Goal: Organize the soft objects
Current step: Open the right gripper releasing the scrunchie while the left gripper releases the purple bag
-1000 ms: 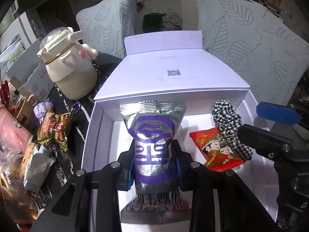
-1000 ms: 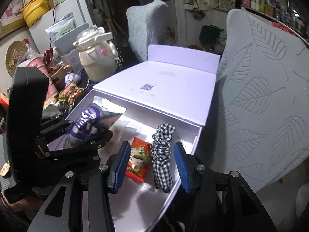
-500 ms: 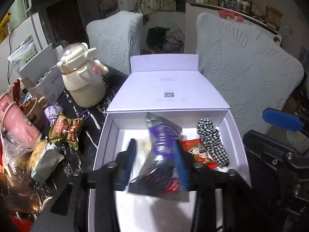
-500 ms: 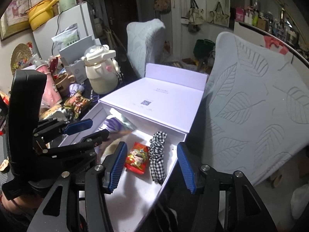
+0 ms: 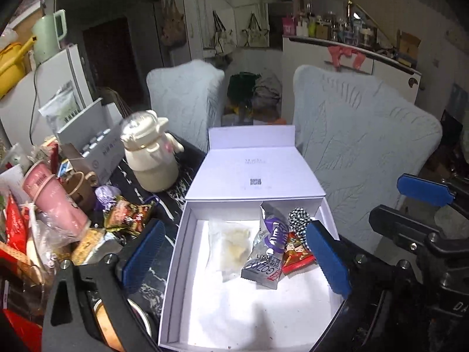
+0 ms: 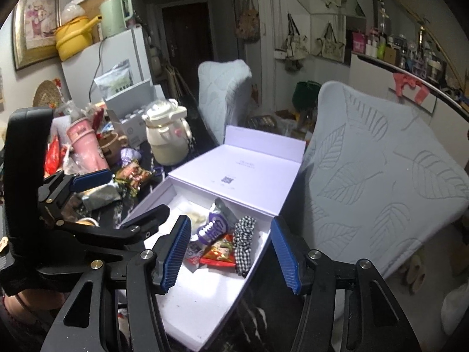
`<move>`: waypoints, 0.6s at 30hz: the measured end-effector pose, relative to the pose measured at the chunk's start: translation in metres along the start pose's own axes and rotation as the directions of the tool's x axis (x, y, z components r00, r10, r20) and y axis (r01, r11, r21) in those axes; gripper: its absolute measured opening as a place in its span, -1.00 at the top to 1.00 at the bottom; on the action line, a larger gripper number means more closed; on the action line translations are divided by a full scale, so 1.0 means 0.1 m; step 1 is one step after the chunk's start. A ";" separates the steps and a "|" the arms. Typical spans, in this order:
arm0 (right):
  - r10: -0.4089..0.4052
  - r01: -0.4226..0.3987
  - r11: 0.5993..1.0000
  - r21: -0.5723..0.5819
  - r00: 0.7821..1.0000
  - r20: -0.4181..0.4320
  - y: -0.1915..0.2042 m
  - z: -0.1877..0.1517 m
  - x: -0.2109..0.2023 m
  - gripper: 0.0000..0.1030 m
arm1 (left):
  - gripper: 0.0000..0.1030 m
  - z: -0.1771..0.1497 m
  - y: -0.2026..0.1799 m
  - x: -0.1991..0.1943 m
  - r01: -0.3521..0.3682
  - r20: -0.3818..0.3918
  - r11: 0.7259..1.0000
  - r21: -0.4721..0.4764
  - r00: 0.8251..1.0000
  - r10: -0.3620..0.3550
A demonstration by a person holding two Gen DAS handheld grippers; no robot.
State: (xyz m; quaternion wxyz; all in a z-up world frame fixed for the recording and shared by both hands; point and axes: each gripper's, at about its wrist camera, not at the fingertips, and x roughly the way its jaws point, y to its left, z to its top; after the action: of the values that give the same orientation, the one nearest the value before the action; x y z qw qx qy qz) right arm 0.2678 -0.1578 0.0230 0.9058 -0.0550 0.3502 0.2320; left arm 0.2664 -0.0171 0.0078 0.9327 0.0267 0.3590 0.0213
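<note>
An open white box (image 5: 176, 264) (image 6: 258, 261) holds a silver and purple snack packet (image 5: 268, 252) (image 6: 212, 227), a red packet (image 5: 296, 253) (image 6: 219, 252), a black-and-white checked scrunchie (image 5: 297, 218) (image 6: 244, 240) and a clear bag with pale contents (image 5: 230, 243). The silver packet lies tilted on the red one. My left gripper (image 5: 234, 258) is open and empty above the box's near part. My right gripper (image 6: 230, 253) is open and empty at the box's right side.
Left of the box on the dark marbled table lie more packets (image 5: 126, 214), a cream teapot-shaped jar (image 5: 152, 158), a pink cup (image 5: 52, 202) and a grey carton (image 5: 96, 149). Two leaf-patterned chair backs (image 5: 357, 152) stand behind and right of the box.
My left gripper opened and let the silver packet drop into the box, then drew back and up. My right gripper also pulled back from the box.
</note>
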 end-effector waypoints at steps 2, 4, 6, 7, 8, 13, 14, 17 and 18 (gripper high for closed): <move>0.004 -0.004 1.000 -0.004 1.000 0.018 0.01 0.00 -0.09 -0.12 | -0.91 0.00 0.00 -0.13 -0.004 0.018 1.000 0.000 1.000 0.004; 0.014 -0.014 1.000 -0.006 0.999 0.034 0.04 0.00 -0.19 -0.17 | -0.92 -0.01 0.01 -0.28 -0.023 0.043 1.000 -0.005 0.999 0.023; 0.030 -0.030 1.000 -0.010 0.998 0.054 0.07 -0.01 -0.31 -0.17 | -0.92 -0.02 0.01 -0.47 -0.038 0.081 0.999 -0.004 0.996 0.039; 0.033 -0.032 0.999 -0.012 0.998 0.061 0.08 -0.01 -0.36 -0.17 | -0.92 -0.03 0.00 -0.53 -0.045 0.093 0.999 -0.002 0.995 0.045; 0.036 -0.035 0.999 -0.016 0.997 0.073 0.10 -0.02 -0.42 -0.17 | -0.92 -0.04 0.00 -0.61 -0.055 0.110 0.998 0.001 0.992 0.054; 0.056 -0.053 0.998 -0.029 0.991 0.124 0.17 -0.06 -0.73 -0.28 | -0.92 -0.10 0.01 -0.99 -0.075 0.178 0.997 0.003 0.981 0.073; 0.058 -0.054 0.998 -0.033 0.989 0.133 0.18 -0.07 -0.79 -0.28 | -0.92 -0.11 0.02 -1.04 -0.074 0.184 0.997 -0.001 0.980 0.073; 0.057 -0.051 0.998 -0.041 0.985 0.161 0.23 -0.11 -0.96 -0.28 | -0.92 -0.16 0.04 -1.26 -0.065 0.208 0.998 -0.012 0.976 0.066; 0.060 -0.053 0.998 -0.044 0.984 0.171 0.24 -0.13 -1.02 -0.30 | -0.92 -0.18 0.03 -1.32 -0.070 0.217 0.997 -0.013 0.974 0.071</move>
State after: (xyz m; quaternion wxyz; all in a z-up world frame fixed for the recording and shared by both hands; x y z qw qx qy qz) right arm 0.1826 -0.1793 0.0823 0.9245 -0.0425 0.2675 0.2681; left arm 0.1563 -0.0209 0.0829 0.9651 0.0394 0.2537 0.0523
